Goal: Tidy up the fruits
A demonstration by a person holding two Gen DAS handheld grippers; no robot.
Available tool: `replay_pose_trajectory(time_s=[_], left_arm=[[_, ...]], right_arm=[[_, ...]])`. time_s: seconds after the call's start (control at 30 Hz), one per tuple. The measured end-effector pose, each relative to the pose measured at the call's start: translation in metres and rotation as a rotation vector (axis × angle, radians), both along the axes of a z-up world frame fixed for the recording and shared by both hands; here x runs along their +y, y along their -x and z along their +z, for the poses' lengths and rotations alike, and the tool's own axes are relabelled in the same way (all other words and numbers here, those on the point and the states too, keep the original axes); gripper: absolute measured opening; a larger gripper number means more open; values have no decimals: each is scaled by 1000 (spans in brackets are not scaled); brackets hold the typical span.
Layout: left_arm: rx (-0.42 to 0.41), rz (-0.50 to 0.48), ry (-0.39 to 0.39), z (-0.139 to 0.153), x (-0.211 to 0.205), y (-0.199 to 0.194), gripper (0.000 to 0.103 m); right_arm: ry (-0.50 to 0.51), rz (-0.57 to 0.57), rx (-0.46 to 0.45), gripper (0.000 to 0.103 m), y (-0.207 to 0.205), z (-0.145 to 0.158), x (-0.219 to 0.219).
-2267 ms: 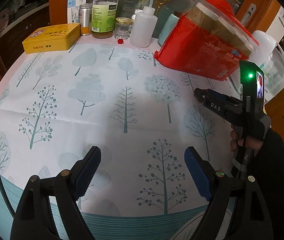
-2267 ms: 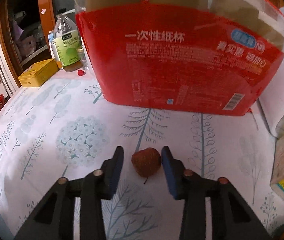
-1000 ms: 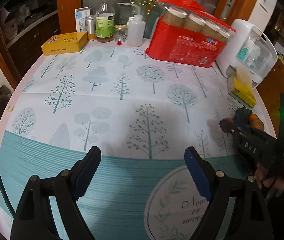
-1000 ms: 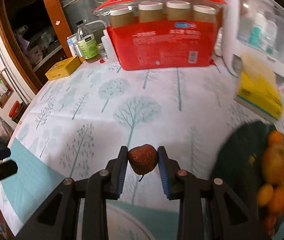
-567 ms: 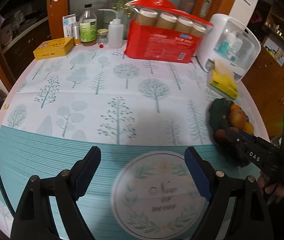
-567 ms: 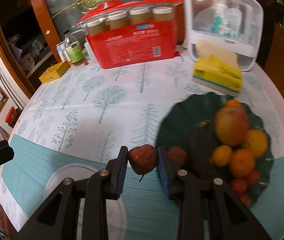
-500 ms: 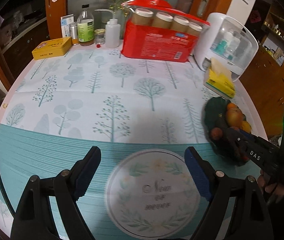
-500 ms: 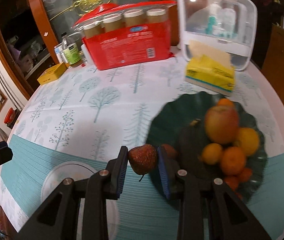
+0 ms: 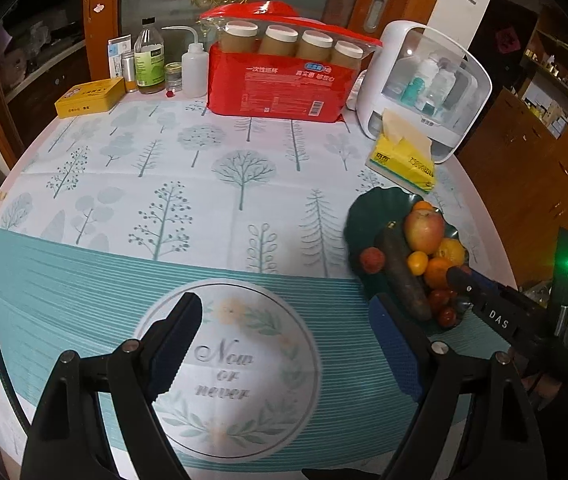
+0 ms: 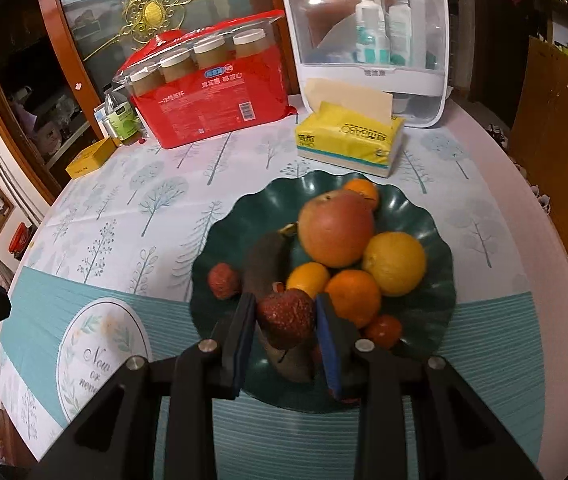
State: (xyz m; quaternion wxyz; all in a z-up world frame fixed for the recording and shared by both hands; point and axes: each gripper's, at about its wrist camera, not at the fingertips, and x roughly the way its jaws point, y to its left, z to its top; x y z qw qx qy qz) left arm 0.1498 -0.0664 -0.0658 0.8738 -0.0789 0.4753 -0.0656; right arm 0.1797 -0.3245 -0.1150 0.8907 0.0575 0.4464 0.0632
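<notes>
My right gripper is shut on a small rough red fruit and holds it over the near side of a dark green scalloped plate. The plate holds an apple, a lemon, oranges, a dark long vegetable and another red fruit. In the left wrist view the plate lies at the right, with the right gripper's body over it. My left gripper is open and empty above the round printed motif on the tablecloth.
A yellow tissue pack, a white storage box and a red pack of paper cups stand behind the plate. Bottles and a yellow tin stand at the far left. The round table's edge is at the right.
My right gripper carried the red fruit from beside the red pack across the table to over the plate. The left gripper pulled back toward the near edge, still open.
</notes>
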Motion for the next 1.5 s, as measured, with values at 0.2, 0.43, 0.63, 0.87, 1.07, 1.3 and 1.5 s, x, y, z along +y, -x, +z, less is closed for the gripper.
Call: replay_pose_trajectory(time_s=[0.2,0.43,0.63,0.87,1.07,1.3,1.5], left_arm=[[-3,35,-8,1,-20,8,85],[-4,66,-26,3,-33,23,85],[0,89,-39,5,-28,40,85],[15,75,-34,2,-16,57,85],[16,39,-42,0,8,76,85],[25,-14,-76,5,50,100,85],[-13,-81,-136,23,85,118,87]], right_arm=[[-29,47,-1,31,-1,-4,-16],[-65,107,-22,46,-2,-4,-21],[-75,103,-20,52,9,-5,-24],[-94,64,21,64,45,-11,-19],[-115,52,80,74,81,-13,6],[-114,59,134,76,122,-3,65],[-94,74,173,82,157,20,122]])
